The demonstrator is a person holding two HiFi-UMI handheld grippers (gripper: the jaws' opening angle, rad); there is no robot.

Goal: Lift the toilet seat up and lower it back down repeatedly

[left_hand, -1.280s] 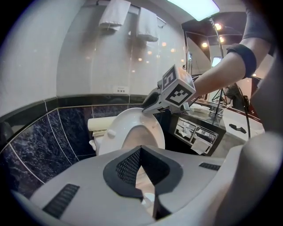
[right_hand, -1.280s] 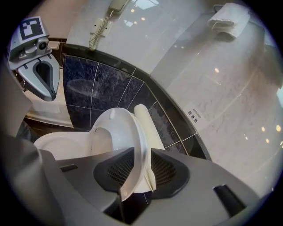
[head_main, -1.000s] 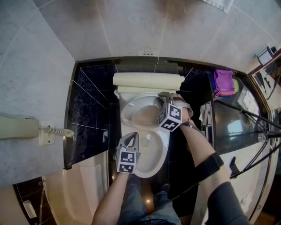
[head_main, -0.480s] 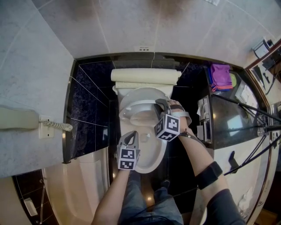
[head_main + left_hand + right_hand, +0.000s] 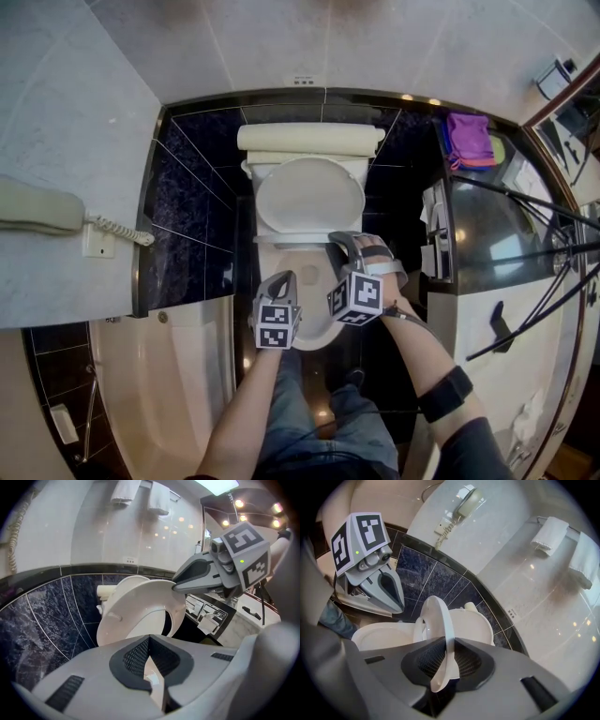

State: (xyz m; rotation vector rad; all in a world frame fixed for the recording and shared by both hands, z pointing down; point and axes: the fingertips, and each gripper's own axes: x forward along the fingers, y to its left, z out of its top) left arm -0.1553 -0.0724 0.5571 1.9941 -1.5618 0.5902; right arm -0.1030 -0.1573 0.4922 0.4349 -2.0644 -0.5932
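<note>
The white toilet seat (image 5: pixel 439 620) stands half raised, tilted over the bowl (image 5: pixel 314 330), with the lid (image 5: pixel 471 620) leaning back behind it. My right gripper (image 5: pixel 339 244) is shut on the seat's front rim, which runs edge-on between the pads (image 5: pixel 440 667). From the left gripper view the seat (image 5: pixel 136 611) shows its underside, and the right gripper's fingers (image 5: pixel 197 571) reach its top edge. Over the bowl's front left rim my left gripper (image 5: pixel 281 279) hovers, its jaws (image 5: pixel 152 667) together with nothing in them.
The cistern (image 5: pixel 309 139) sits against a dark tiled wall. A wall phone (image 5: pixel 37 211) hangs at the left above a bathtub (image 5: pixel 169 394). A dark counter with a purple cloth (image 5: pixel 473 141) stands right. Towels (image 5: pixel 551 534) hang on the wall. My legs are below the bowl.
My right gripper has come toward me with the seat rim, swinging the seat forward off the lid. The left gripper has drifted a little toward the bowl's front edge.
</note>
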